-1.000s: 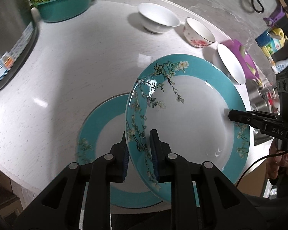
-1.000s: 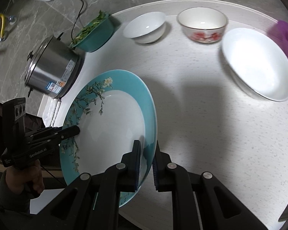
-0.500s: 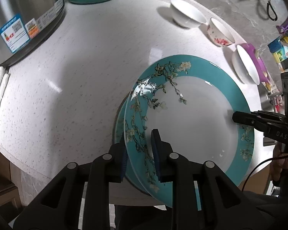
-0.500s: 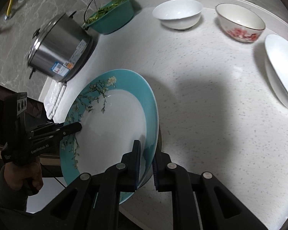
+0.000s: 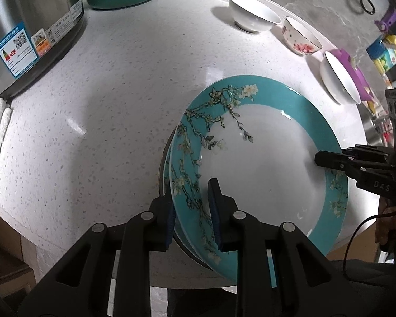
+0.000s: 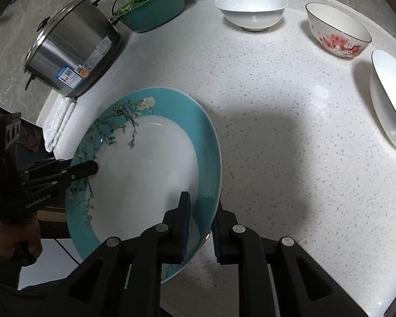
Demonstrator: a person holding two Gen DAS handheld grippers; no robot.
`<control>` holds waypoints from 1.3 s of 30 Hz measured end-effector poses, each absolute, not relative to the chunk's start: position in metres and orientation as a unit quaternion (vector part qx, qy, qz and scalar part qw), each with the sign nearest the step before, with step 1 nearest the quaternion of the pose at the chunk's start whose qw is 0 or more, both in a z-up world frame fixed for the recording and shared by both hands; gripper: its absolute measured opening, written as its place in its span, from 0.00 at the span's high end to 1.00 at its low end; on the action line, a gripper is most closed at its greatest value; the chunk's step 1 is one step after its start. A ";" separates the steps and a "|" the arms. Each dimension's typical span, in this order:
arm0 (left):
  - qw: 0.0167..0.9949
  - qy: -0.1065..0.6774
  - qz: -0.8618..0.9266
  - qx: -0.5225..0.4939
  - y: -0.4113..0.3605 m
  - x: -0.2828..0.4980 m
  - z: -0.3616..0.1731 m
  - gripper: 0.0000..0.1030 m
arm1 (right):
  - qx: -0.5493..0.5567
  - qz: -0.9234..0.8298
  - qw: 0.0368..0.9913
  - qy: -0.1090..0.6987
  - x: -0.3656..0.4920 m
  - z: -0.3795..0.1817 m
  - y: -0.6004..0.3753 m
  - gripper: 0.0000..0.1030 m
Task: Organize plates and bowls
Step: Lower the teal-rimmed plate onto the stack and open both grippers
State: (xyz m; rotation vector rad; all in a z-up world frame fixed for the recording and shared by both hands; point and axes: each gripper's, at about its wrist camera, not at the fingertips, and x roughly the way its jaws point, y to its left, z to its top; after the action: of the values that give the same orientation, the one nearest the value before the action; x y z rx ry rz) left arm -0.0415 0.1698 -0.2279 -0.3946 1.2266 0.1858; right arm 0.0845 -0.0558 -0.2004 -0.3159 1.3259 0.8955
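Since a second ago you have lowered the blossom plate (image 5: 264,163) onto the second teal plate (image 5: 166,169) near the table (image 5: 134,84) edge. Your left gripper (image 5: 192,219) clamps its rim; your right gripper (image 6: 200,227) is opening around the opposite rim. Uneven release could slide the plate. Contact underneath is hidden. Beyond, the white bowl (image 6: 250,9) waits.

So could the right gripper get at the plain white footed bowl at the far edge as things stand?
Probably not yet: the right gripper has the teal blossom-rimmed plate between its opening jaws. Once it lets go, the white speckled table toward the plain white footed bowl looks unobstructed.
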 end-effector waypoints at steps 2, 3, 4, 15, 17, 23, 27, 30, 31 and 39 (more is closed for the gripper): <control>0.798 0.572 0.087 -0.169 0.165 -0.040 -0.229 0.80 | -0.157 0.395 0.691 0.585 0.080 -0.204 -0.054 0.79; 0.799 0.572 0.088 -0.164 0.163 -0.040 -0.229 0.80 | -0.162 0.393 0.692 0.584 0.079 -0.205 -0.054 0.78; 0.800 0.571 0.088 -0.160 0.161 -0.039 -0.229 0.80 | -0.163 0.391 0.693 0.583 0.078 -0.207 -0.054 0.78; 0.815 0.563 0.087 -0.107 0.153 -0.038 -0.232 0.69 | -0.187 0.385 0.707 0.564 0.069 -0.211 -0.049 0.74; 0.817 0.563 0.081 -0.096 0.149 -0.037 -0.233 0.61 | -0.193 0.384 0.710 0.559 0.067 -0.211 -0.047 0.72; 0.821 0.564 0.068 -0.060 0.134 -0.030 -0.237 0.38 | -0.204 0.376 0.717 0.550 0.061 -0.210 -0.042 0.71; 0.821 0.565 0.072 -0.033 0.132 -0.029 -0.239 0.28 | -0.218 0.368 0.724 0.541 0.056 -0.209 -0.038 0.70; 0.825 0.559 0.076 -0.023 0.135 -0.028 -0.237 0.28 | -0.231 0.363 0.729 0.533 0.052 -0.207 -0.034 0.70; 0.826 0.557 0.077 -0.024 0.137 -0.028 -0.237 0.28 | -0.226 0.362 0.729 0.536 0.053 -0.207 -0.034 0.70; 0.846 0.529 0.066 -0.023 0.152 -0.019 -0.215 0.19 | -0.195 0.345 0.741 0.542 0.056 -0.204 -0.038 0.48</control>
State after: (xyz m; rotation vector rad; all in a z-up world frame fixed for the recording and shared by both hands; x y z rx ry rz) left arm -0.0191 0.1524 -0.2152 -0.0484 1.1166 0.1398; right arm 0.0561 -0.0382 -0.2041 -0.4274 1.1879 0.7574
